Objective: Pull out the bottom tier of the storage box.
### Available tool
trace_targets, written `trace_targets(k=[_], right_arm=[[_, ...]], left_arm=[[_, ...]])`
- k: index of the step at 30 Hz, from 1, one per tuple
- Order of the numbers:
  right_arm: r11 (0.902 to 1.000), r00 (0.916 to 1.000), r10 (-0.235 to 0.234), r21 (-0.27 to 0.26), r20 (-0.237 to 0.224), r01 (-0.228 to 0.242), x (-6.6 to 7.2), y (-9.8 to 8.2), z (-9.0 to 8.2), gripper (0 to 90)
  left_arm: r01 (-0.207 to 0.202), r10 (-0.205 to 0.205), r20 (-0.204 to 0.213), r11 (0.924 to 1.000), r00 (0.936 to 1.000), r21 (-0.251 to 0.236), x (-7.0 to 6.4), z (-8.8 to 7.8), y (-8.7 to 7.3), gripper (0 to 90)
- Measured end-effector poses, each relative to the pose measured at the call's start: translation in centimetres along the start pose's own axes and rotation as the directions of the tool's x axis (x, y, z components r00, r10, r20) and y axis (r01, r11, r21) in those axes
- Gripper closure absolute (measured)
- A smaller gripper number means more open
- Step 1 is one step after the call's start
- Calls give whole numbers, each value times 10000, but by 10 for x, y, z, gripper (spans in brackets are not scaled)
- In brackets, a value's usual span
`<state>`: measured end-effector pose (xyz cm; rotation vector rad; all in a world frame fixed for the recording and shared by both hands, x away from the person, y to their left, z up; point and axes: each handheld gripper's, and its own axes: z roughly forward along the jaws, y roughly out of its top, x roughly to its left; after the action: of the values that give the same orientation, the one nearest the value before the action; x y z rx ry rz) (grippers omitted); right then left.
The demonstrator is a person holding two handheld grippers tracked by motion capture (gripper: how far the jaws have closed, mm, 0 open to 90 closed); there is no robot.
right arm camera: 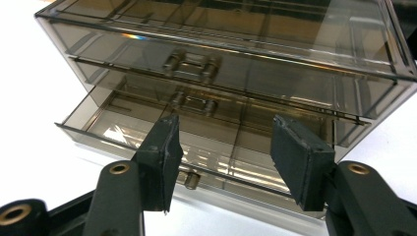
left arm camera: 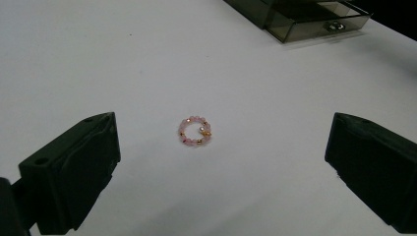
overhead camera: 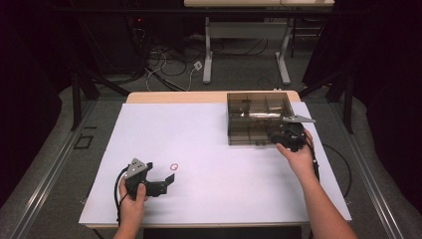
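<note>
While the bottom drawer (right arm camera: 196, 147) of the box (overhead camera: 259, 117) stands pulled out, the bracelet (left arm camera: 195, 131) lies untouched on the table (overhead camera: 209, 149). The left gripper (left arm camera: 221, 162) sits wide open around it; the right gripper (right arm camera: 223, 157), half open and empty, is at the drawer. Picking up and stowing remain.

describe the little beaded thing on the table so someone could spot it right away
On the white table, look near the person's left gripper, far from the smoky drawer box. The beaded ring lies flat ahead of its open jaws: a tiny loop of pink and gold beads.
</note>
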<state>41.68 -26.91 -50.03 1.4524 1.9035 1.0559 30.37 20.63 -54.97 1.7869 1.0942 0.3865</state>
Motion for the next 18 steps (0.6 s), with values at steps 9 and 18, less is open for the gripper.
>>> trace_targets(k=[9, 18], right_arm=[[9959, 9954, 898, 174, -342, -892, -22, -3, 5, 529], [9936, 9941, 1075, 320, 132, -1079, -38, -7, 8, 623]], left_arm=[[26, -26, -19, 10000, 10000, 28, 0, 1, -1, 1], [-10, 10, -76, 10000, 10000, 23, -1, 1, -1, 1]])
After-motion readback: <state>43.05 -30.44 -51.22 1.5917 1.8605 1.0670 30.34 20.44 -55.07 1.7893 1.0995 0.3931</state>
